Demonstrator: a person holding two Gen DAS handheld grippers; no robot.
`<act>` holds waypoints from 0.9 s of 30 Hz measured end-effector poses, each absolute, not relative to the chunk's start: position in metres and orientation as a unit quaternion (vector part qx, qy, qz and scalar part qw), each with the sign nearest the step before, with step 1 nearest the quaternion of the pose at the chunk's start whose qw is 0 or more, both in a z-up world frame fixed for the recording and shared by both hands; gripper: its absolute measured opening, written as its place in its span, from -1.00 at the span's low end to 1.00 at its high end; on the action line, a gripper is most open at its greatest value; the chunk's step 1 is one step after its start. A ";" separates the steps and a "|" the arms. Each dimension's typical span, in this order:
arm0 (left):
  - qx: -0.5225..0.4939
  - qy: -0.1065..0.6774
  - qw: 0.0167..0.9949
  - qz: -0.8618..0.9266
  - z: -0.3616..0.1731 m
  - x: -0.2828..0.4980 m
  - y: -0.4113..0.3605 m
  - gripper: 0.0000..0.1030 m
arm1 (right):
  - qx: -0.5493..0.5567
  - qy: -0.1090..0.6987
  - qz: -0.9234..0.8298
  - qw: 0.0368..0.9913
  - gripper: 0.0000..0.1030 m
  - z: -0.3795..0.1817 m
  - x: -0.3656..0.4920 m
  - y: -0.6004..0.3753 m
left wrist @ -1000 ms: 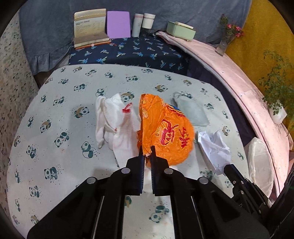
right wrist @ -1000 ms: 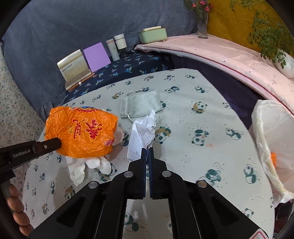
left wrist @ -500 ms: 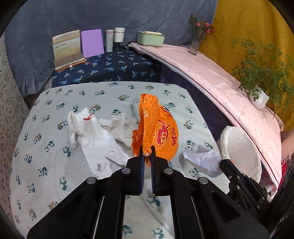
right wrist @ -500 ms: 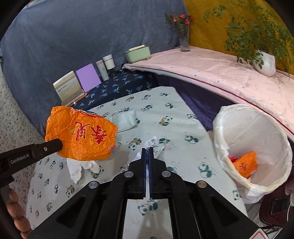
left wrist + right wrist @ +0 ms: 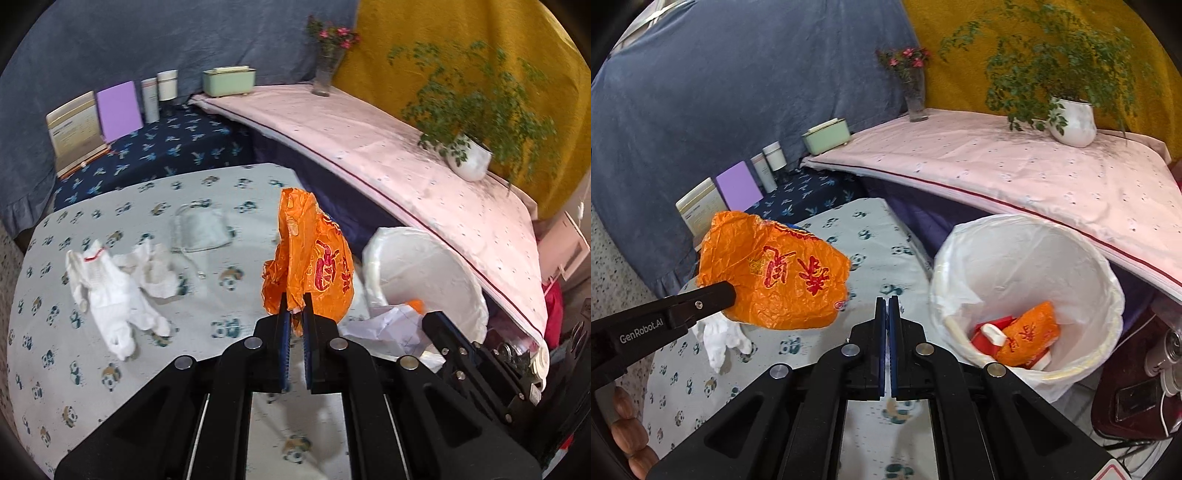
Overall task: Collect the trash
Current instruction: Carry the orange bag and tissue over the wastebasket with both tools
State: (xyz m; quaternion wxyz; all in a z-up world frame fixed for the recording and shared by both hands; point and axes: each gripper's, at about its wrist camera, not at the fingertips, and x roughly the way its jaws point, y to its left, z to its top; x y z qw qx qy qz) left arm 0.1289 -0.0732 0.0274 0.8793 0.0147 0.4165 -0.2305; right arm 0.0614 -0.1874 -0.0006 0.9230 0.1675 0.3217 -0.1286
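Observation:
My left gripper (image 5: 294, 308) is shut on an orange wrapper (image 5: 314, 266) with red characters and holds it in the air beside the table's right edge; the wrapper also shows in the right wrist view (image 5: 775, 273). My right gripper (image 5: 887, 306) is shut on crumpled white paper (image 5: 388, 326), seen only in the left wrist view. A white-lined trash bin (image 5: 1027, 291) stands just right of the table (image 5: 871, 236) and holds another orange wrapper (image 5: 1030, 336) and red-and-white scraps. White gloves (image 5: 110, 295) and a pale pouch (image 5: 199, 230) lie on the table.
The table has a panda-print cloth (image 5: 74, 369). Behind it are a dark blue bench with a booklet (image 5: 75, 134), purple card (image 5: 119, 110), two tubes and a green box (image 5: 229, 81). A pink-covered ledge (image 5: 1015, 177) with a potted plant (image 5: 1071, 122) and flower vase runs on the right.
Both grippers have swung right toward the bin, the left carrying the orange wrapper, the right the paper. The bin now fills more of both views.

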 end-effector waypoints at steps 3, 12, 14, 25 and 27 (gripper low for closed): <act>0.025 0.414 0.875 -0.250 0.029 0.123 -0.094 -0.90 | 0.174 0.320 -0.137 0.921 -0.97 -0.002 0.054 -0.200; 0.052 0.419 0.853 -0.307 0.027 0.124 -0.164 -0.90 | 0.190 0.290 -0.167 0.923 -0.97 0.012 0.032 -0.242; 0.059 0.422 0.849 -0.312 0.024 0.126 -0.177 -0.90 | 0.187 0.284 -0.175 0.924 -0.97 0.017 0.030 -0.252; 0.081 0.442 0.832 -0.326 0.000 0.133 -0.222 -0.80 | 0.190 0.283 -0.221 0.914 -0.97 0.014 0.039 -0.306; 0.081 0.447 0.831 -0.323 -0.004 0.135 -0.221 -0.62 | 0.192 0.291 -0.220 0.911 -0.96 0.008 0.043 -0.309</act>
